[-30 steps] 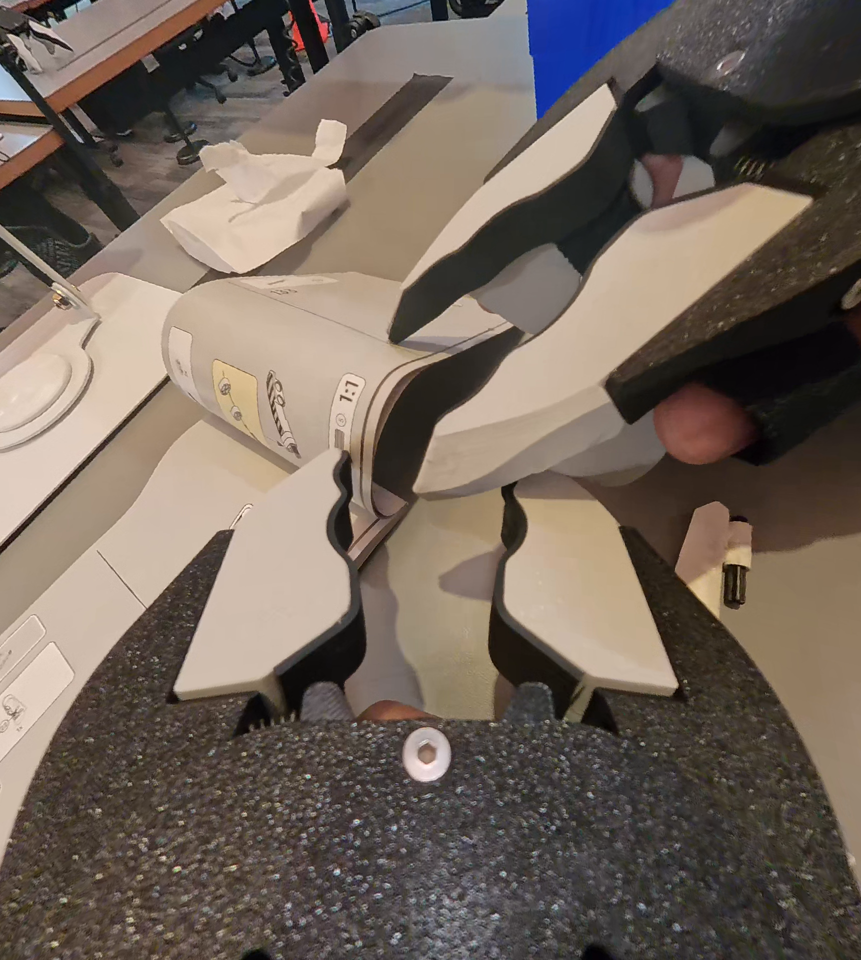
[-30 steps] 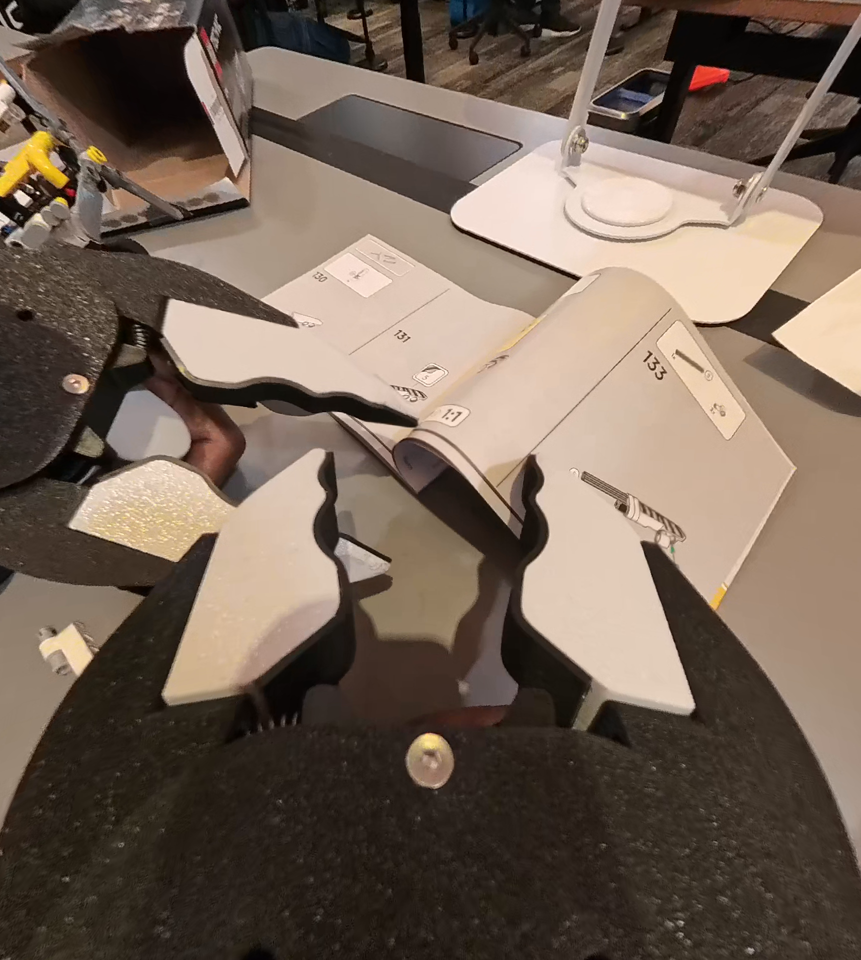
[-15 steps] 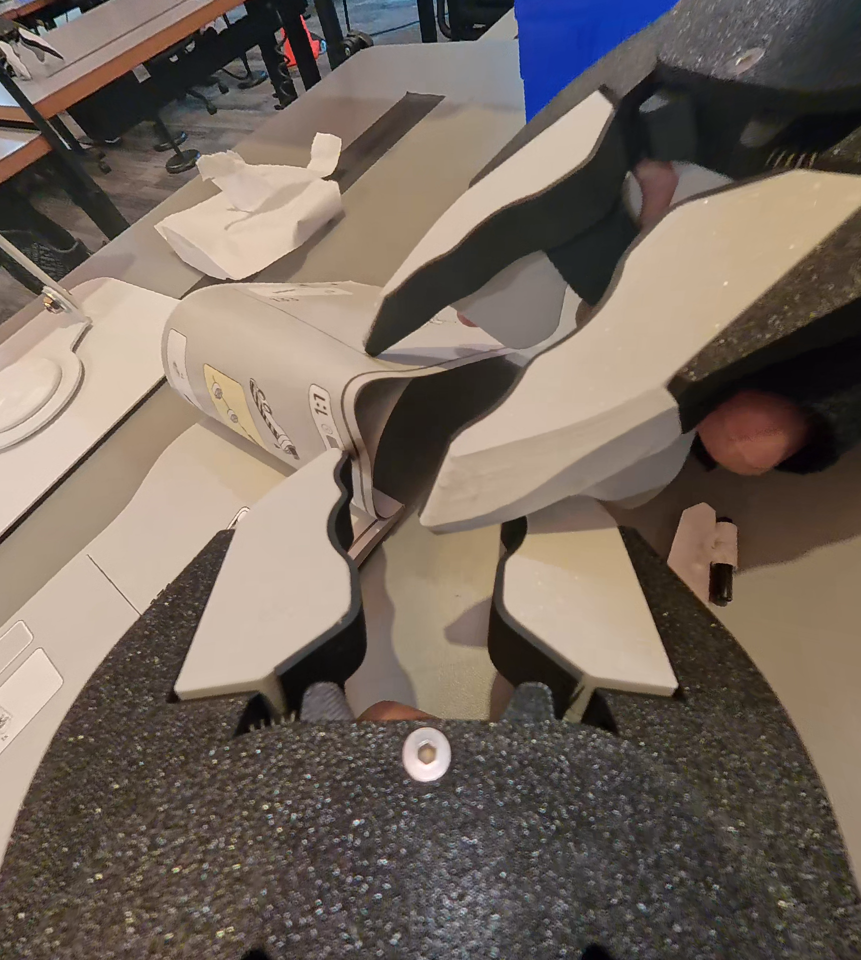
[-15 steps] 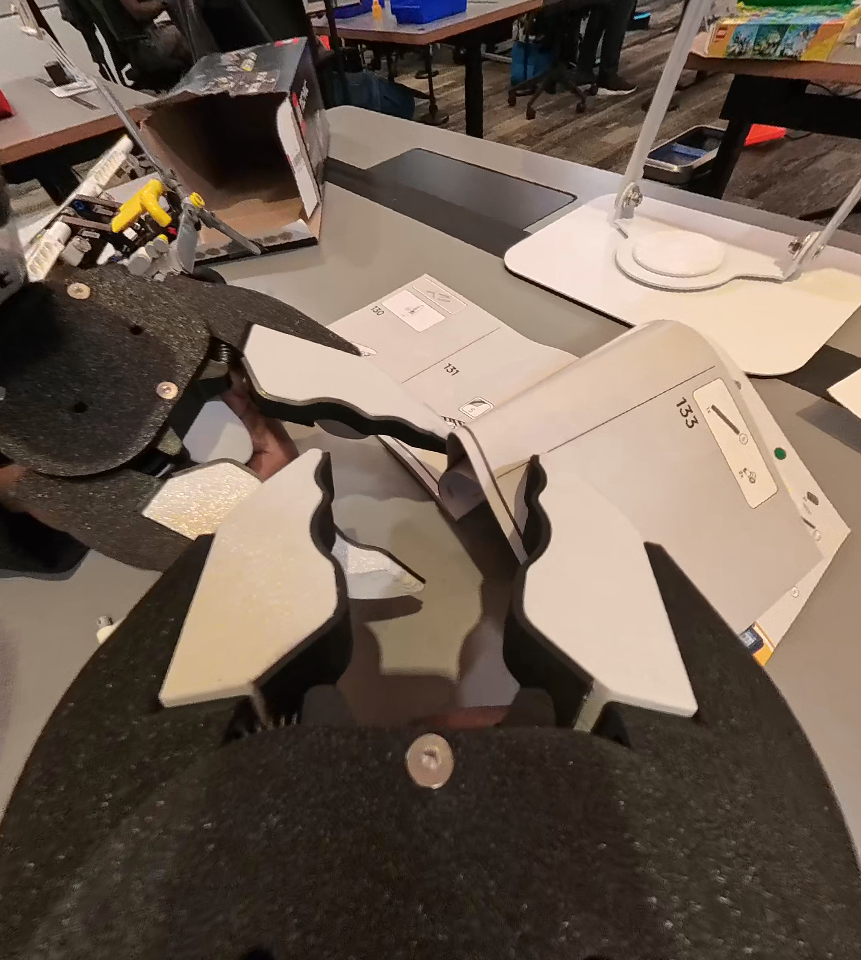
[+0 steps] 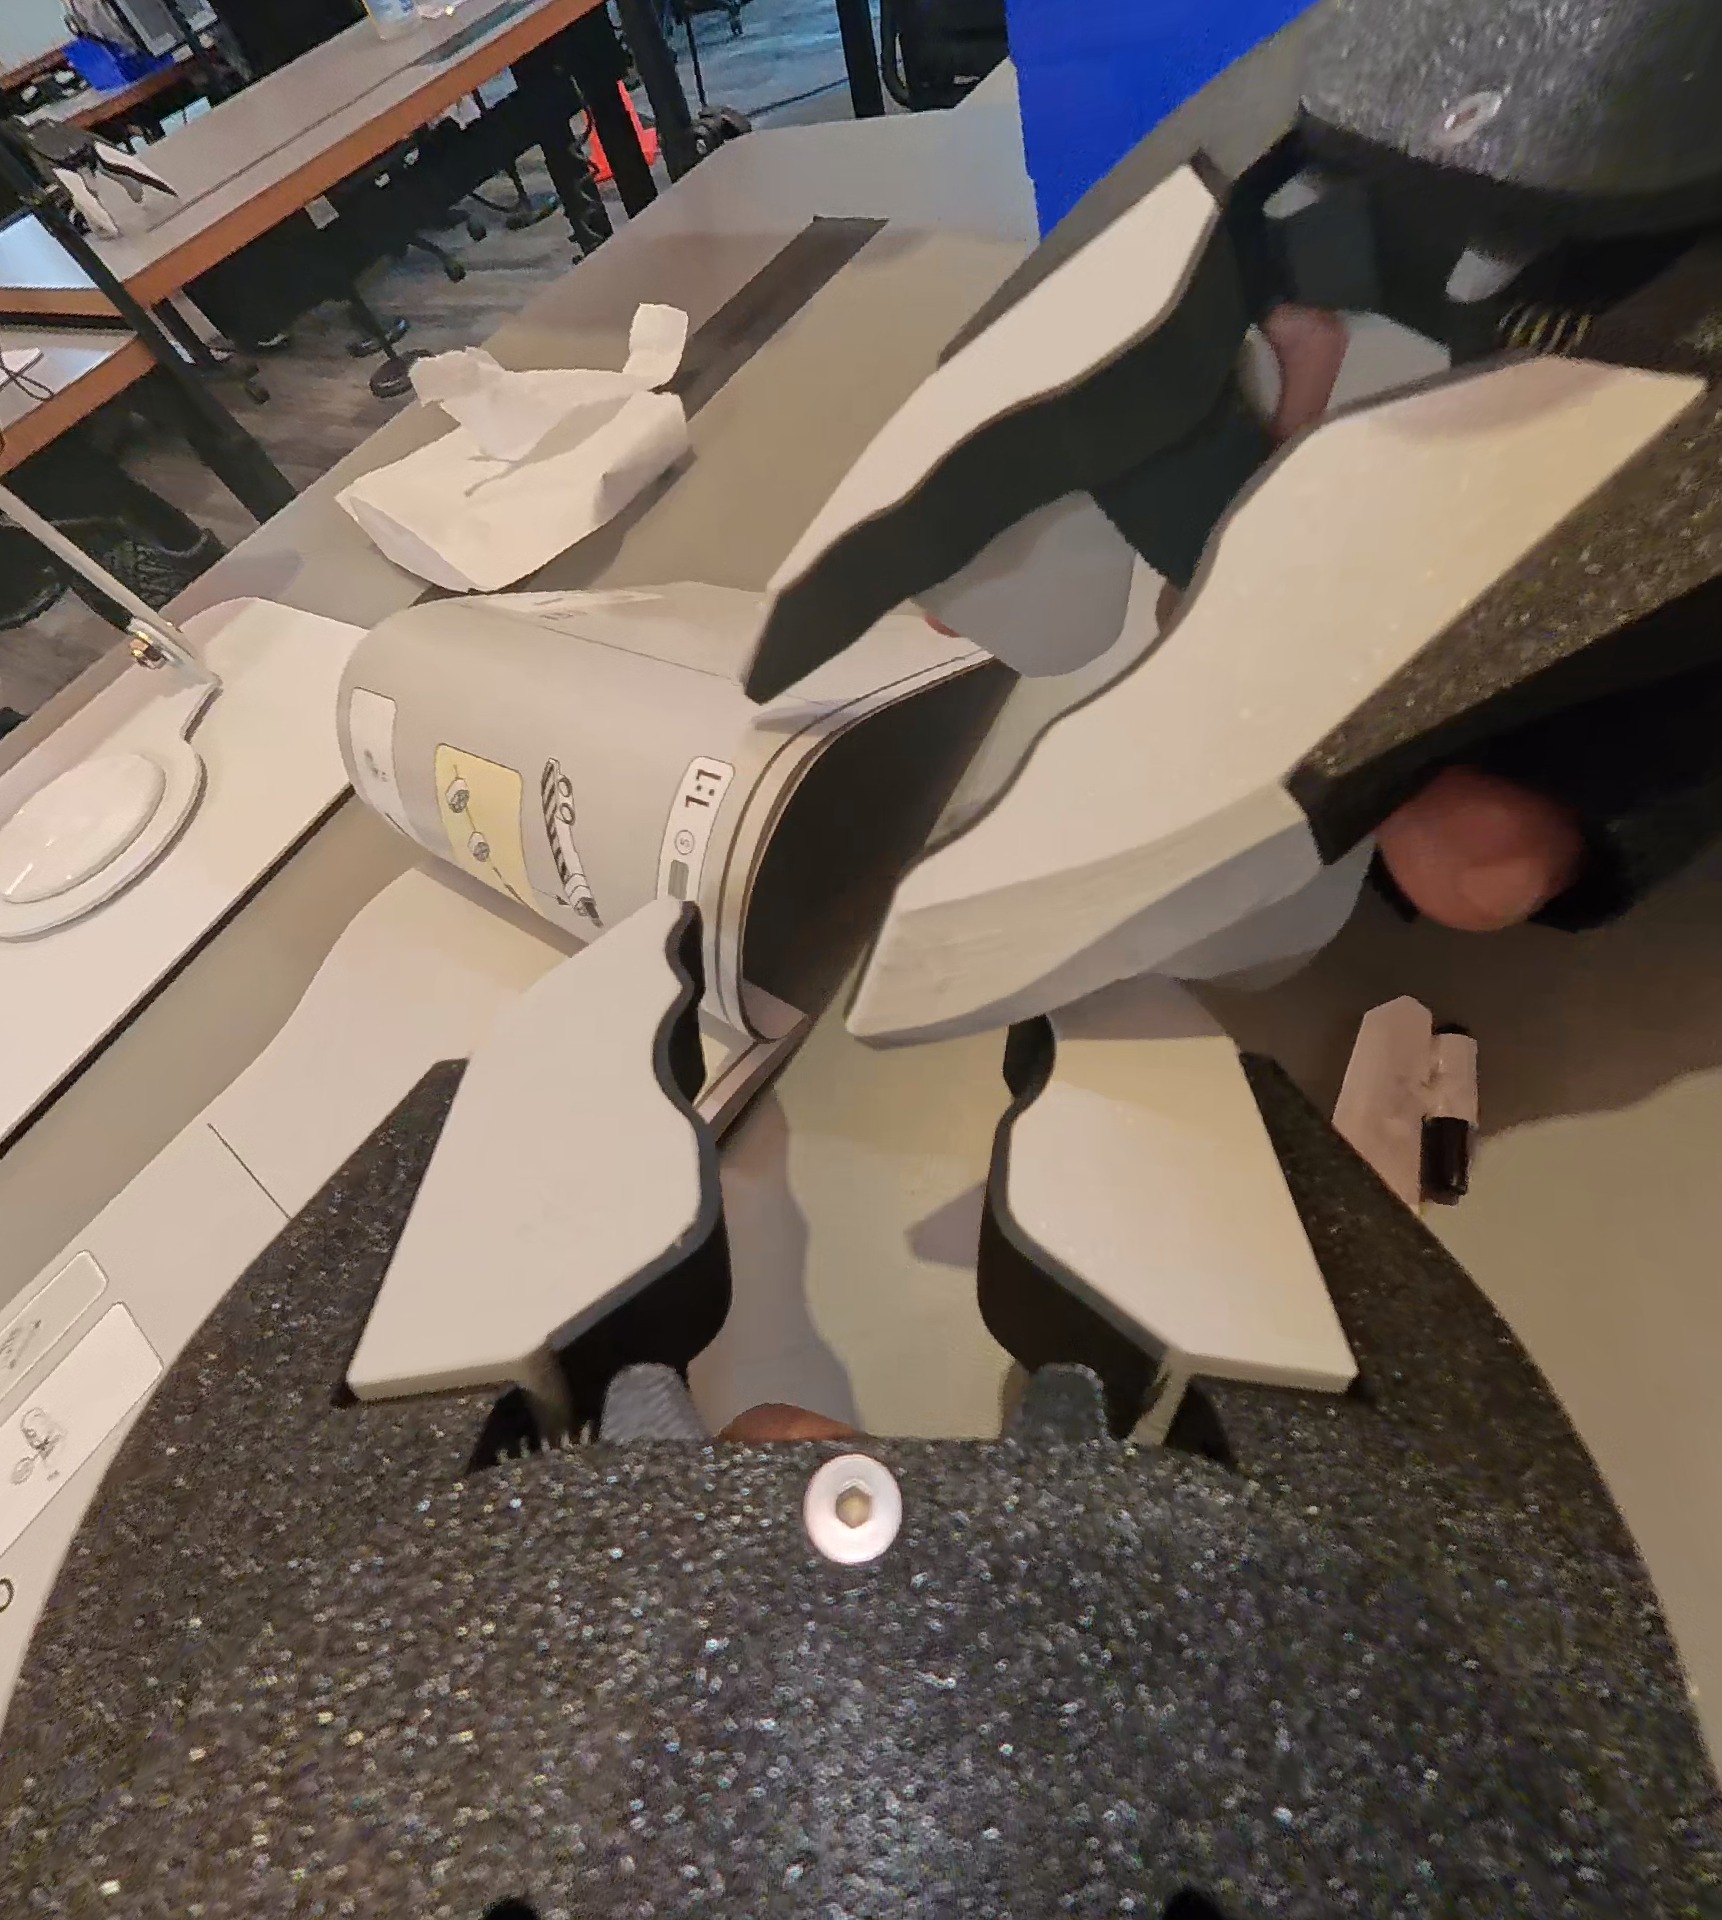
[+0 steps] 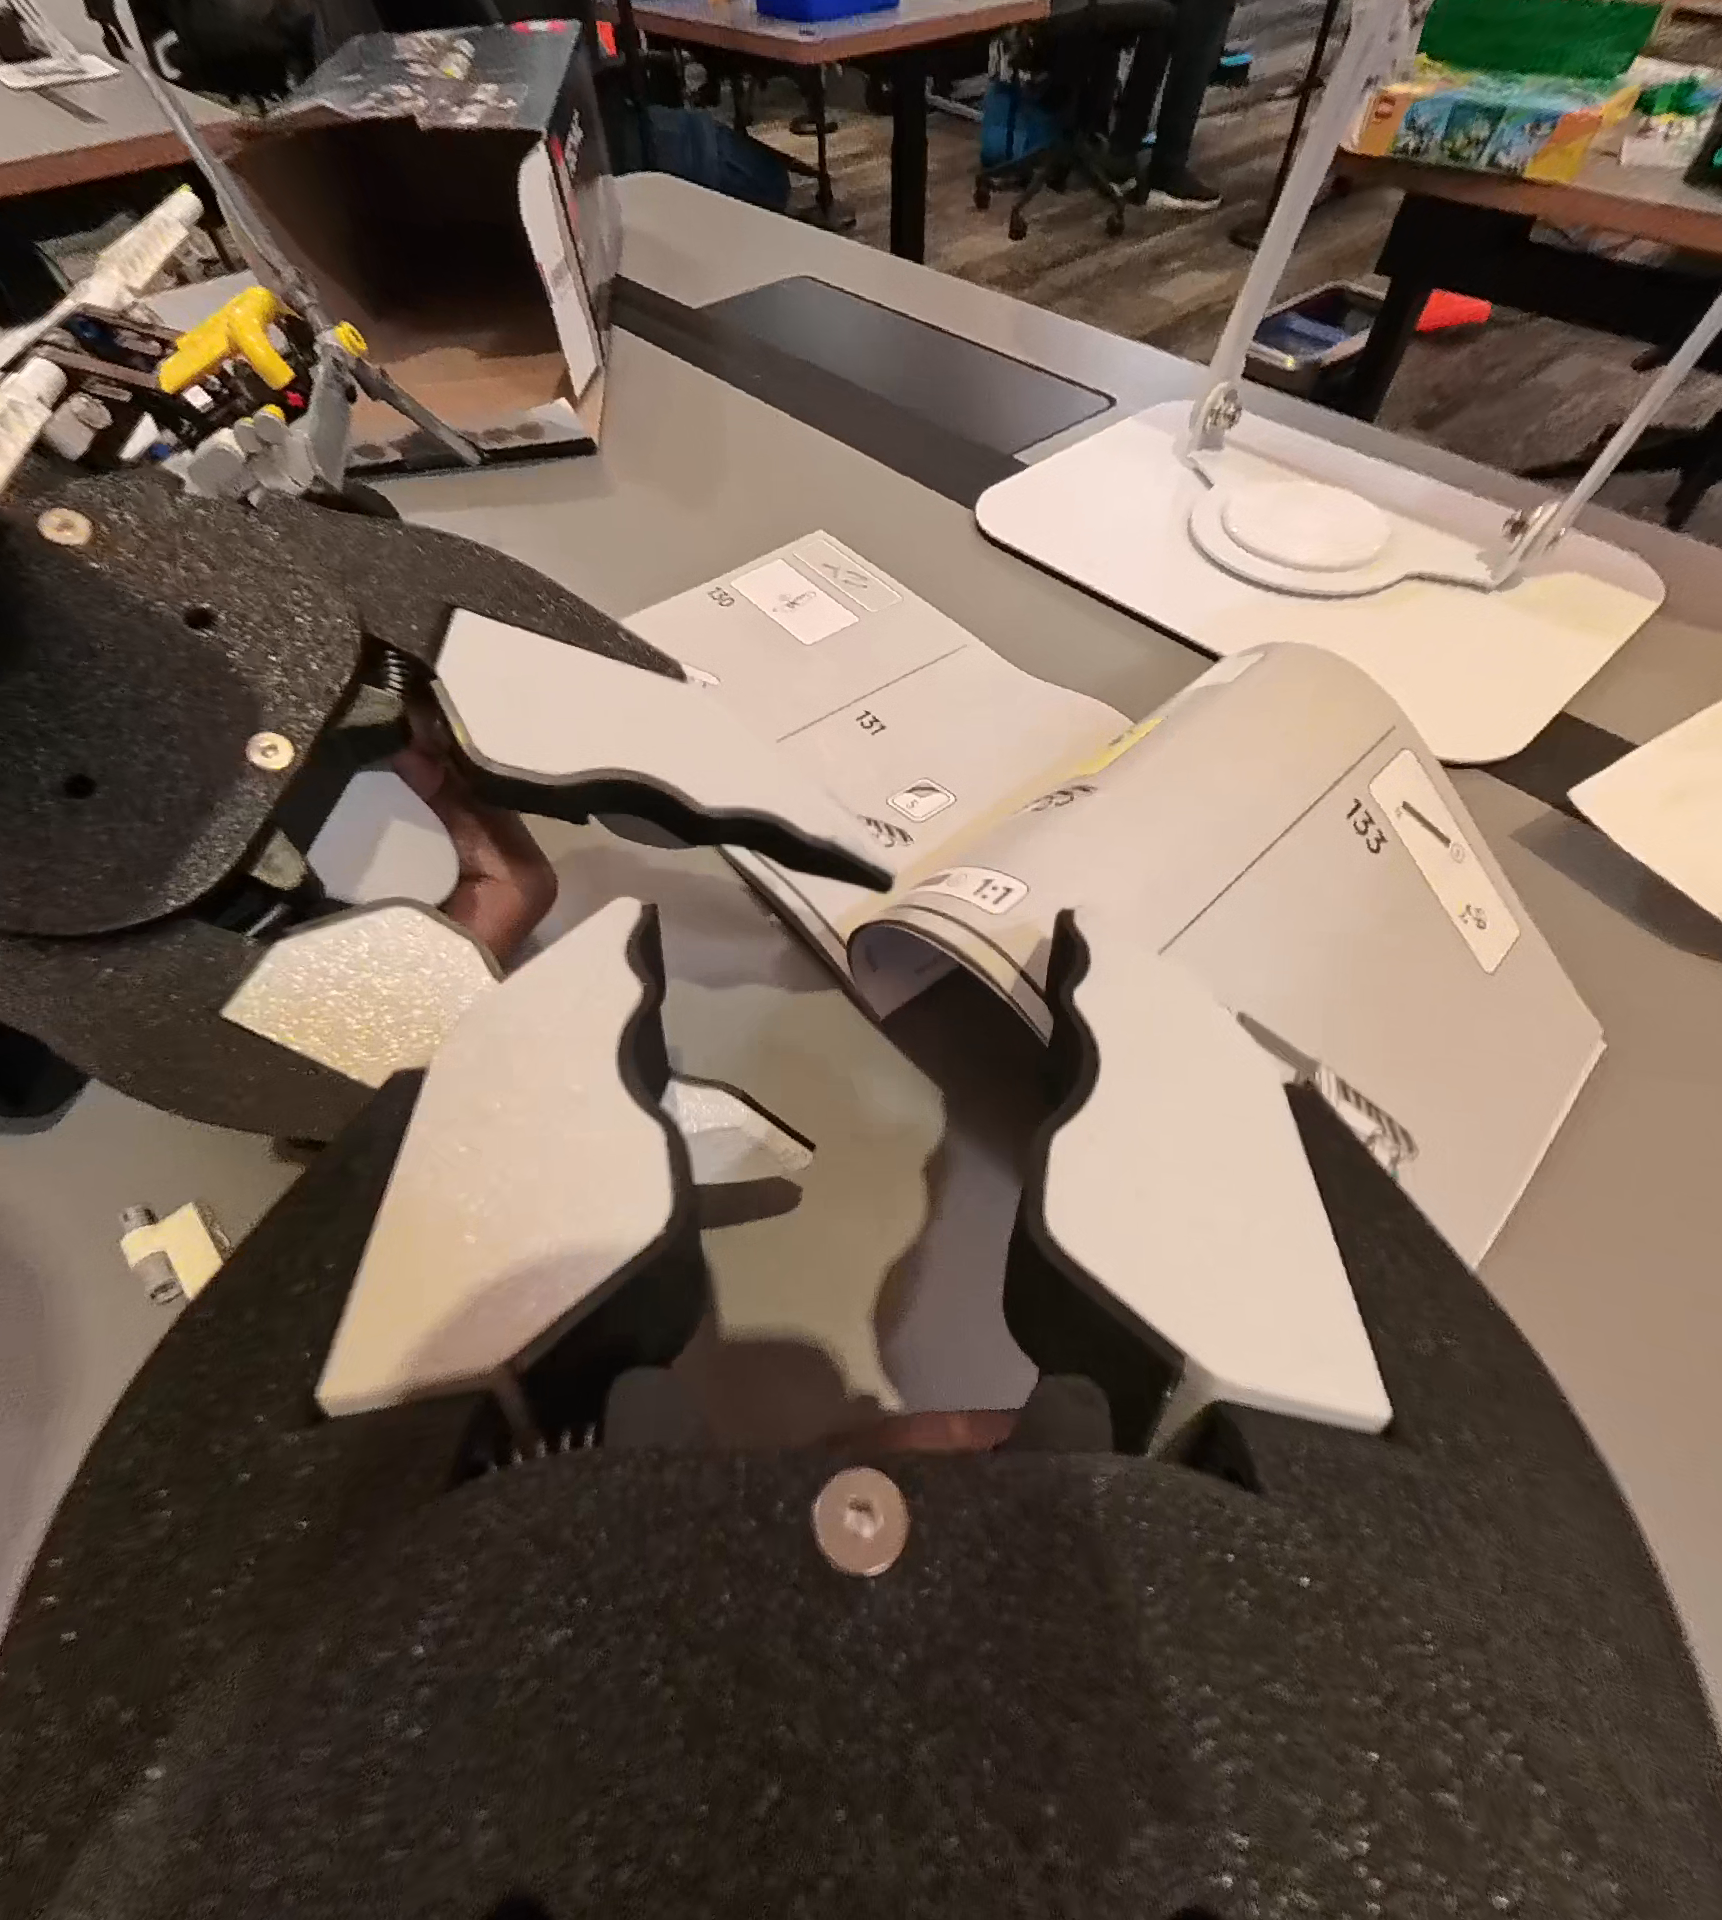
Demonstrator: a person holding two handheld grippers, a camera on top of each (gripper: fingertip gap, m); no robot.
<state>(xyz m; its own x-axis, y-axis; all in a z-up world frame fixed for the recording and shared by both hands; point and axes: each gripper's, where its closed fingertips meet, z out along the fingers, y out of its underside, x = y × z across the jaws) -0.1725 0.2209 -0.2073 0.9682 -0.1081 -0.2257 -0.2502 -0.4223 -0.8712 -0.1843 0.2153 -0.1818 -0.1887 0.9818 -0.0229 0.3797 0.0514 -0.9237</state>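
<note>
— Left gripper [image 5: 857,997]: jaws apart, gripping nothing, one fingertip [image 6: 836,868] at the open instruction booklet's [image 6: 836,665] lower edge, seemingly steadying it.
— And the right gripper [image 6: 857,997]?
— Also open, empty; its fingers straddle the curled page [image 5: 545,748], which arches over the spine.
— Room around them?
— Lamp base [image 6: 1356,582] beyond, grey surface [image 6: 1667,1299] free on the right.

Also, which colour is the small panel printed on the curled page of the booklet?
Pale yellow panel, on a grey page; left wrist view shows it best.
</note>
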